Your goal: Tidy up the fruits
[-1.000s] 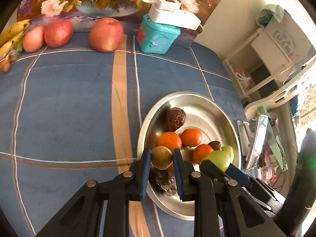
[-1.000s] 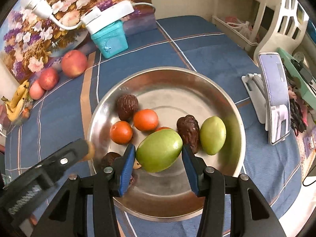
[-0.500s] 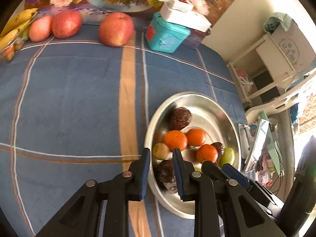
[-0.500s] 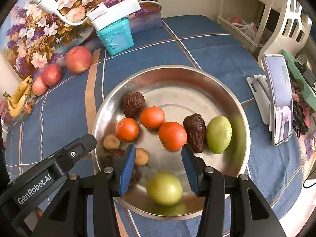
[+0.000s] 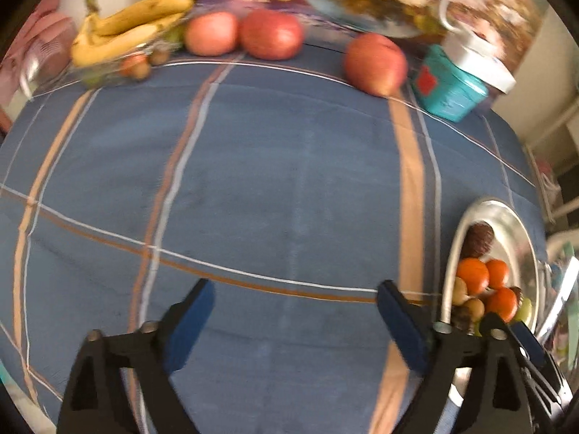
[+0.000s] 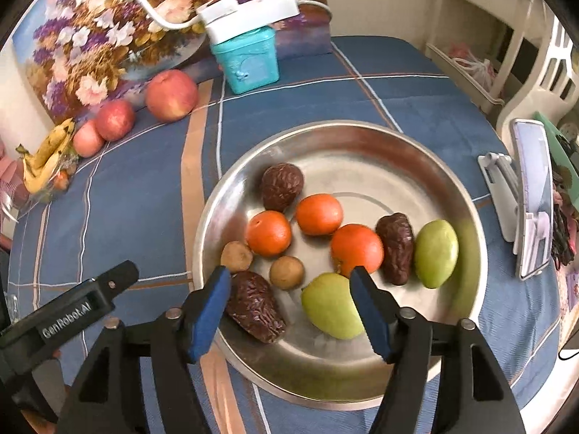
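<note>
A steel plate (image 6: 362, 152) holds three oranges (image 6: 268, 233), two green fruits (image 6: 331, 305), three dark wrinkled fruits (image 6: 281, 186) and two small brown round fruits (image 6: 286, 272). My right gripper (image 6: 289, 275) hovers over the plate's near side with its jaws opening. One brown fruit and a green fruit lie below the gap, and neither pad touches them. My left gripper (image 5: 295, 289) hangs over bare blue cloth, left of the plate (image 5: 466, 217). Its jaws are opening wide with nothing between them.
Three apples (image 5: 374, 63) and a bunch of bananas (image 5: 126, 25) line the far edge in front of a flower painting. A teal box (image 5: 452, 94) with a white power strip on it stands at the back right. A phone on a stand (image 6: 532, 199) is right of the plate.
The left gripper let its small brown fruit into the plate, swung left over the cloth and spread wide. The right gripper dropped the green fruit into the plate and widened.
</note>
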The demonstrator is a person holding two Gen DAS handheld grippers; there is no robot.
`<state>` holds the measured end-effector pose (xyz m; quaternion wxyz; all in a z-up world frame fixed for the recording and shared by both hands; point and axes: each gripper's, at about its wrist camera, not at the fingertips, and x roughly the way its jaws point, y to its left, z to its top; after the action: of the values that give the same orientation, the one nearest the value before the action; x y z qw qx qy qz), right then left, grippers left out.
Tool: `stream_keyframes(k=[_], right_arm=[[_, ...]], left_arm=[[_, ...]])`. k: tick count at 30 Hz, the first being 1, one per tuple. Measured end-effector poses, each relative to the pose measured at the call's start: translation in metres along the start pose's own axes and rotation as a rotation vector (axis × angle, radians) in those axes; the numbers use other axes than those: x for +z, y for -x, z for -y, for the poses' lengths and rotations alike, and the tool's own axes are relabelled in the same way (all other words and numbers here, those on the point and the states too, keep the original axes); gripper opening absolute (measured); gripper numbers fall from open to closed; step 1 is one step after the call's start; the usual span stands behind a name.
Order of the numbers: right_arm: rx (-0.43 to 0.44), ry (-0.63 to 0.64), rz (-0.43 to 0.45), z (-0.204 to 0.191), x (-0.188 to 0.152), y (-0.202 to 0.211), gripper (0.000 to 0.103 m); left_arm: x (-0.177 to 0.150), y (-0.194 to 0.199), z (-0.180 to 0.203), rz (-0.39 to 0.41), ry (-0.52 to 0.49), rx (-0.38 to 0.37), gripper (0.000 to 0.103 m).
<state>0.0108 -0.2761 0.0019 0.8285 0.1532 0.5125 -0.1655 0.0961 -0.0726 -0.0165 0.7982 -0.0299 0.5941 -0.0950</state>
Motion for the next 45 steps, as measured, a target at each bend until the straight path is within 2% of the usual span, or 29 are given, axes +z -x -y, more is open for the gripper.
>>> stream_keyframes(k=[1, 2, 7, 8, 9, 10, 13, 18, 26, 29, 45], right_arm=[[0.001, 0.005, 0.0, -0.001, -0.001, -0.001, 0.076], [0.0, 0.006, 0.001, -0.002, -0.002, -0.001, 0.085], [0.008, 0.023, 0.012, -0.008, -0.01, -0.001, 0.087], [0.009, 0.026, 0.017, -0.01, -0.012, 0.0, 0.089], [0.01, 0.029, 0.024, -0.012, -0.014, 0.001, 0.095], [0.012, 0.03, 0.031, -0.013, -0.016, 0.003, 0.096], [0.027, 0.036, 0.041, -0.017, -0.024, 0.006, 0.096], [0.034, 0.056, 0.054, -0.022, -0.035, 0.013, 0.096], [0.053, 0.073, 0.076, -0.022, -0.046, 0.02, 0.096], [0.049, 0.065, 0.079, -0.019, -0.049, 0.022, 0.096], [0.026, 0.088, 0.079, -0.021, -0.066, 0.033, 0.096]], left_arm=[[-0.001, 0.001, -0.003, 0.009, 0.003, 0.01, 0.103], [-0.003, 0.005, -0.007, 0.026, -0.001, 0.024, 0.103], [-0.013, 0.014, -0.011, 0.074, -0.048, 0.081, 0.103], [-0.015, 0.017, -0.013, 0.078, -0.051, 0.082, 0.103], [-0.017, 0.019, -0.014, 0.083, -0.051, 0.08, 0.103], [-0.018, 0.02, -0.014, 0.086, -0.052, 0.078, 0.103], [-0.024, 0.028, -0.015, 0.094, -0.067, 0.083, 0.103], [-0.03, 0.028, -0.015, 0.088, -0.087, 0.163, 0.103], [-0.04, 0.028, -0.025, 0.083, -0.05, 0.249, 0.103], [-0.043, 0.03, -0.021, 0.085, -0.08, 0.301, 0.103], [-0.067, 0.057, -0.027, 0.066, -0.089, 0.3, 0.103]])
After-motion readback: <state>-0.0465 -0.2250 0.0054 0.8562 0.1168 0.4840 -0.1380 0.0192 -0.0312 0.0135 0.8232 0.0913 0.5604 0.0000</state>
